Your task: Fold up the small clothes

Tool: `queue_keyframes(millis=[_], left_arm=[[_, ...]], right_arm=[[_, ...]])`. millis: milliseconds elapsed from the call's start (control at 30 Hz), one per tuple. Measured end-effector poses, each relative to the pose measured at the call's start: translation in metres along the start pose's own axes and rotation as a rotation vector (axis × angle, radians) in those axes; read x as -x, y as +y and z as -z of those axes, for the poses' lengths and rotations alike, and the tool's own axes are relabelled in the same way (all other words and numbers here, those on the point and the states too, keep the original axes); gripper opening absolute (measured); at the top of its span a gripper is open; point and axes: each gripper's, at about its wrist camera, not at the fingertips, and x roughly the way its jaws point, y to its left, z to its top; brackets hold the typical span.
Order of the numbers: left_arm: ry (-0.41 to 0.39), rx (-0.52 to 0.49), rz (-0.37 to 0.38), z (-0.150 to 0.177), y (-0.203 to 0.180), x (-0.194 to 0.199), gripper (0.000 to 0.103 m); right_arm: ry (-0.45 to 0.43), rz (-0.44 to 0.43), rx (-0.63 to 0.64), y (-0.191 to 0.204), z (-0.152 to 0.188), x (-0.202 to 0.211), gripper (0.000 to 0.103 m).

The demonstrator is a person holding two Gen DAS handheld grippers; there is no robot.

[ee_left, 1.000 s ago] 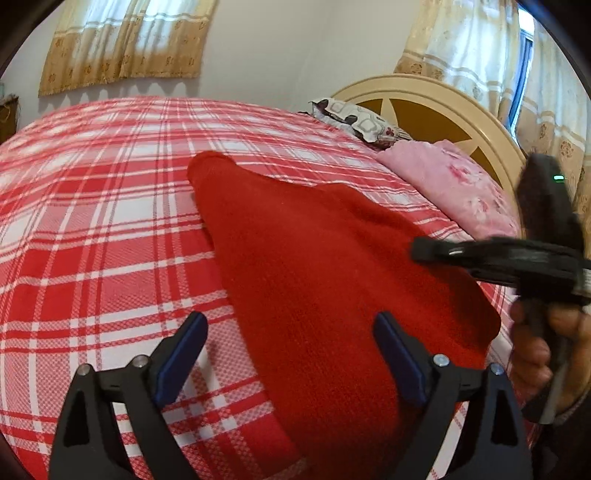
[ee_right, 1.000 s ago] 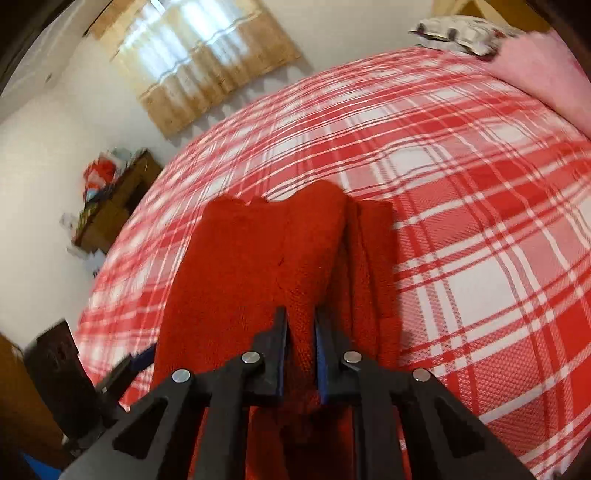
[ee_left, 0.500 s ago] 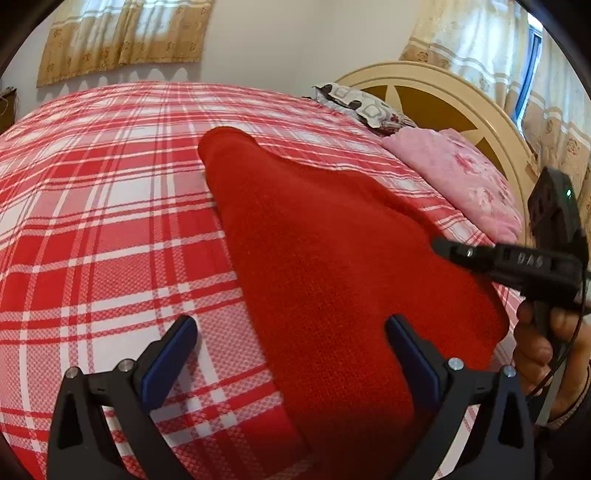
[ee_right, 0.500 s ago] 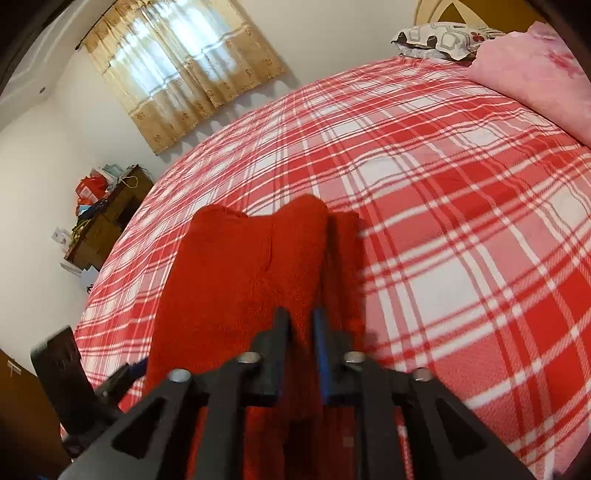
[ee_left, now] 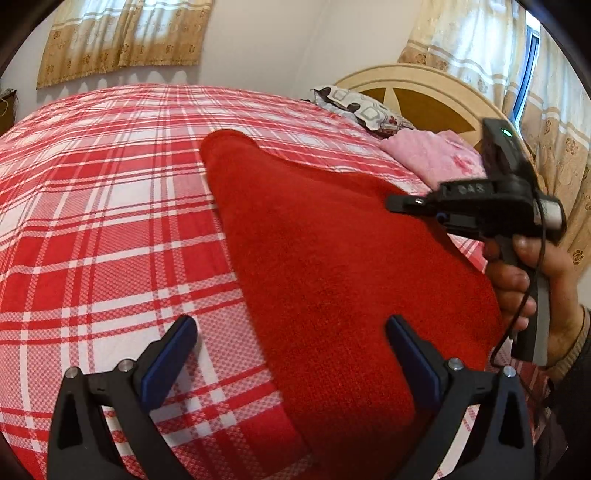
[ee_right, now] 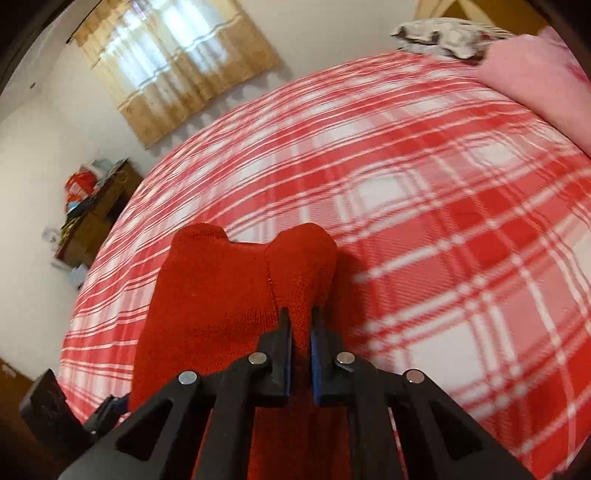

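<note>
plaid bed [ee_left: 92, 229] holds red garment [ee_left: 332, 258] (left gripper [ee_left: 291, 354] jaws released, right gripper [ee_right: 300, 332] pinching its fold).

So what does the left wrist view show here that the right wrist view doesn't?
Only the left wrist view shows the cream wooden headboard, the person's hand gripping the right hand-held gripper side-on, and the left hand-held gripper open over the cloth's edge.

Only the right wrist view shows the brown wooden side table and a fold pinched between the right fingers.

Both show the red knitted garment, red plaid bedspread, pink pillow and beige curtains.
</note>
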Motion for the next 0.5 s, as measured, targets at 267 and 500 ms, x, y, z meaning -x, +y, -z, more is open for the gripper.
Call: queue_keyframes(millis=[267,500], left_arm=[[0.029,-0.014,-0.011,-0.001,-0.003,-0.006,0.103],[0.026,-0.007,-0.01,-0.002,-0.001,-0.006,0.103]], right_arm=[[-0.051,0.008,0.018,-0.003,0.009,0.022,0.031],[-0.095,-0.174,0.266,0.045,0.059,0.082,0.031]])
